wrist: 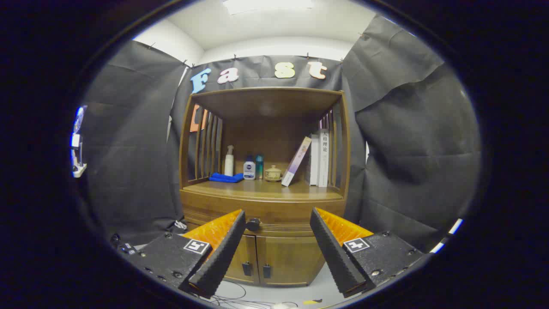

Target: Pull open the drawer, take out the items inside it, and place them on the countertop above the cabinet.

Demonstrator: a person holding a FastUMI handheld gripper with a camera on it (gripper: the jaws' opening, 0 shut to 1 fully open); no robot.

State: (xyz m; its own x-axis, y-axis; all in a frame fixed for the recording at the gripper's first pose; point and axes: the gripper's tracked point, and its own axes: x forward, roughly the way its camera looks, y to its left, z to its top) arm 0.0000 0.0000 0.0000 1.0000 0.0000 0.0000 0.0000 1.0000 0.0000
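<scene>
Drawer (266, 216): closed, directly under the countertop (261, 191), its dark knob (253, 223) left of centre; nothing taken out yet, so every step remains. On the countertop, left to right: blue cloth (226, 177), bottles (249, 168), small lidded pot (272, 173), books (319, 158). Your gripper (278, 225) hovers level before the drawer, fingers spread wide, empty, the knob beside the left finger (223, 251).

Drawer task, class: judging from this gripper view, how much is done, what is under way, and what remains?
Nothing looks done: the drawer sits closed under the countertop. In hand: the gripper is open, holding nothing, with the drawer knob between its fingers, near the left one. Left: grasp the knob, pull the drawer open, lift out its unseen contents, and set them on the countertop.
</scene>
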